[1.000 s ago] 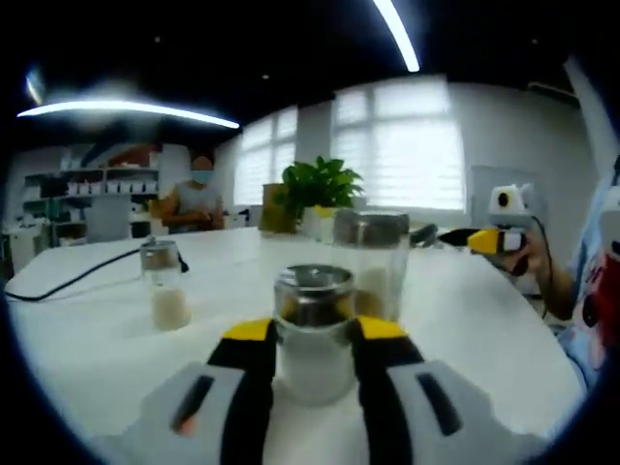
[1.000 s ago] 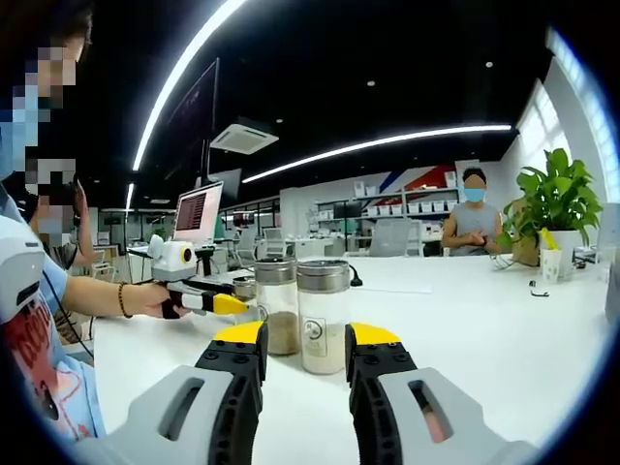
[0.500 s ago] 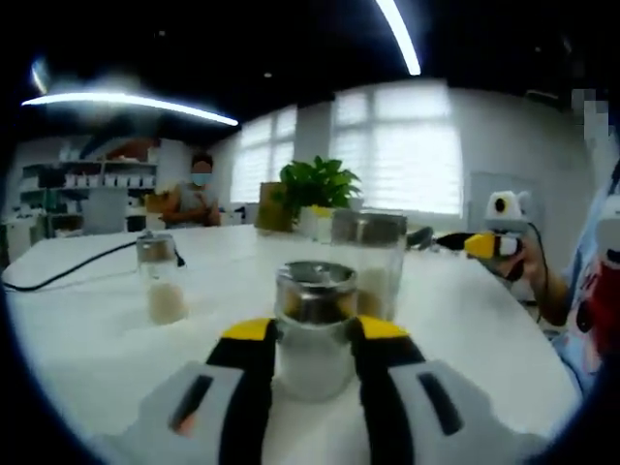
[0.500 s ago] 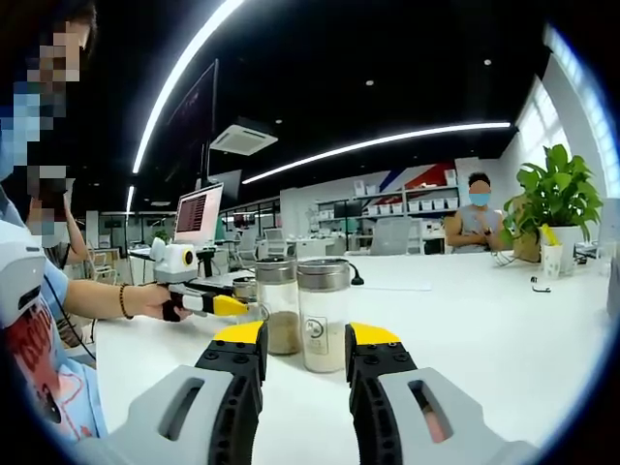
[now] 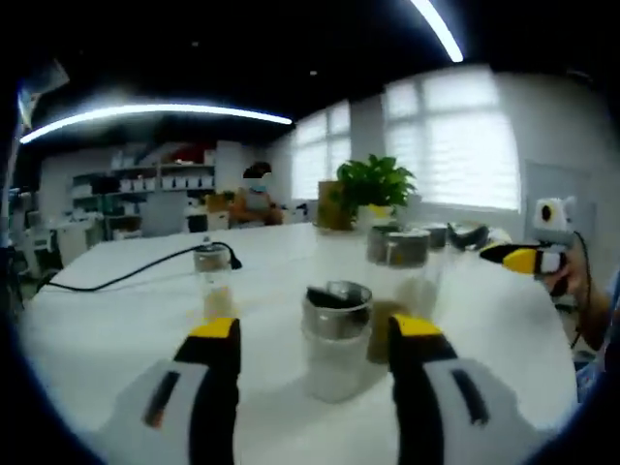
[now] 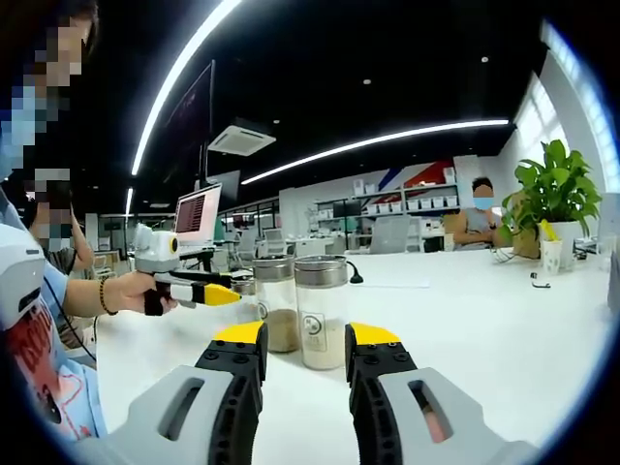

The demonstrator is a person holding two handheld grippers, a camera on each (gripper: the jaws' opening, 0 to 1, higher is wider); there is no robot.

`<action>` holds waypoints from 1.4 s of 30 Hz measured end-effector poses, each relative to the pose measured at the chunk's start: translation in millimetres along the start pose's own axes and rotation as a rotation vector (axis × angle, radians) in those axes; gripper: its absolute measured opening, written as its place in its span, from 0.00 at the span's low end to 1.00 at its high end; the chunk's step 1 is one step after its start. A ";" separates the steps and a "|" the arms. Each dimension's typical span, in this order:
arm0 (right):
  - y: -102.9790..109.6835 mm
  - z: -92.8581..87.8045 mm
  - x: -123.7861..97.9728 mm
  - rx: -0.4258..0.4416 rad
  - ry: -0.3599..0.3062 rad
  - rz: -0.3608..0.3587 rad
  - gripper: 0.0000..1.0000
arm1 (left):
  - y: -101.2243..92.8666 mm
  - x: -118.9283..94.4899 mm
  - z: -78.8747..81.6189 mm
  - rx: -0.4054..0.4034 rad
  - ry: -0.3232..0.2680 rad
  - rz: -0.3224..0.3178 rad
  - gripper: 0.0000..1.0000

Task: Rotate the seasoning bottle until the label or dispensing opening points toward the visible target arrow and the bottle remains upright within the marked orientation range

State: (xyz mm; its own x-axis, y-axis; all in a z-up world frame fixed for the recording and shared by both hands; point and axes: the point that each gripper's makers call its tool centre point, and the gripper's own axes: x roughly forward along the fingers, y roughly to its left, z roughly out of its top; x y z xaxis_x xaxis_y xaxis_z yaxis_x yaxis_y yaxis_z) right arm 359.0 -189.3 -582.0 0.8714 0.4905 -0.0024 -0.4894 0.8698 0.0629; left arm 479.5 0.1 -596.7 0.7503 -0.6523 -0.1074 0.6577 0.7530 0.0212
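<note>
Two tongs spread: left gripper astride short clear glass seasoning bottle with steel cap, untouched, upright on white table. Right gripper empty. Risk: uneven closing tips bottle toward tall jar at 1 o'clock. No arrow seen.

Bright overhead light strips and glaring windows; left gripper view motion-blurred, right gripper view sharper, edges bent by fisheye.
</note>
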 end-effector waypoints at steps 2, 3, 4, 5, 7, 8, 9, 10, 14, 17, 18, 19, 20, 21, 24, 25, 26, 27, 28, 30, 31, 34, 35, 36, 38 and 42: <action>-0.8 -0.5 -1.3 0.001 0.002 -0.001 0.32 | -5.5 1.9 5.4 -0.019 -0.030 0.000 0.63; -2.1 -0.3 -2.8 -0.004 0.003 -0.005 0.32 | -6.9 3.0 5.6 -0.031 -0.030 0.003 0.63; -3.8 0.2 -4.5 -0.007 0.002 -0.010 0.32 | -8.9 4.3 4.0 -0.039 -0.022 0.005 0.63; -5.8 0.5 -6.2 -0.008 0.001 -0.015 0.32 | -11.7 5.6 1.7 -0.045 -0.012 0.002 0.63; -9.4 0.6 -7.9 -0.006 0.000 -0.025 0.32 | -15.1 8.3 -2.0 -0.039 -0.010 -0.002 0.61; -10.5 0.4 -8.1 -0.006 -0.001 -0.028 0.32 | -14.1 9.7 -1.5 -0.028 -0.025 0.002 0.58; -11.4 0.2 -8.0 -0.006 -0.001 -0.030 0.32 | -13.2 11.1 -0.9 -0.006 -0.034 0.002 0.54; -12.0 0.0 -7.8 -0.006 0.000 -0.031 0.32 | -13.2 11.2 -1.8 -0.002 -0.035 0.001 0.51; -11.1 1.3 -7.3 -0.002 -0.006 -0.029 0.32 | -16.6 13.2 -4.0 -0.021 -0.028 -0.016 0.45; -8.6 1.7 -6.8 -0.003 -0.007 -0.021 0.32 | -21.2 15.5 -6.1 -0.003 -0.036 -0.055 0.35; -8.3 1.8 -6.8 -0.002 -0.007 -0.020 0.32 | -19.5 14.7 -5.5 0.011 -0.047 -0.058 0.35; -8.3 1.7 -6.9 -0.002 -0.006 -0.021 0.32 | -18.7 14.0 -4.9 0.021 -0.047 -0.067 0.34; -8.8 1.6 -7.0 -0.004 -0.005 -0.022 0.32 | -17.8 12.9 -5.2 0.020 -0.045 -0.072 0.34; -9.5 1.4 -7.1 -0.005 -0.004 -0.025 0.32 | -17.5 11.8 -5.5 0.016 -0.042 -0.076 0.34; -11.0 0.6 -7.0 0.002 -0.004 -0.030 0.32 | -17.2 10.7 -6.3 0.013 -0.033 -0.089 0.34; -11.1 0.1 -6.6 0.006 -0.003 -0.029 0.32 | -17.5 10.3 -6.7 0.012 -0.033 -0.093 0.34; -11.0 -0.3 -6.2 0.008 -0.002 -0.028 0.31 | -18.0 10.6 -6.6 0.013 -0.032 -0.097 0.34; -10.9 -0.5 -5.9 0.008 -0.001 -0.028 0.31 | -18.1 10.3 -6.8 0.012 -0.032 -0.103 0.34; -10.6 -0.6 -5.5 0.008 -0.001 -0.026 0.31 | -18.5 10.9 -6.6 0.011 -0.032 -0.112 0.34; -10.4 -0.9 -4.5 0.010 0.000 -0.023 0.31 | -20.2 10.8 -6.7 0.034 -0.037 -0.144 0.34; -10.6 -1.5 -4.1 0.012 0.002 -0.023 0.31 | -19.5 10.3 -7.1 0.029 -0.040 -0.155 0.34; -10.7 -2.8 -3.6 0.015 0.004 -0.022 0.31 | -21.9 10.0 -6.7 0.021 -0.030 -0.215 0.34; -10.8 -3.1 -3.4 0.015 0.005 -0.023 0.31 | -23.4 10.2 -7.0 0.027 -0.025 -0.238 0.34; -10.7 -3.3 -3.2 0.015 0.006 -0.022 0.31 | -24.0 10.5 -7.0 0.026 -0.020 -0.261 0.34; -10.3 -3.6 -2.7 0.014 0.007 -0.019 0.31 | -23.1 10.7 -6.9 0.031 -0.012 -0.289 0.34; -9.8 -3.4 -2.1 0.013 0.006 -0.018 0.31 | -26.1 11.3 -7.2 0.040 -0.017 -0.386 0.34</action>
State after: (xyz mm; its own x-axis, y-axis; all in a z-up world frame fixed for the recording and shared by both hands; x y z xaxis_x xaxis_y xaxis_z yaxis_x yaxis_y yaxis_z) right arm 361.8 -198.7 -586.1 0.8797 0.4754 -0.0092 -0.4734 0.8776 0.0756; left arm 470.4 -26.3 -605.6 0.4481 -0.8886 -0.0983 0.8936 0.4483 0.0215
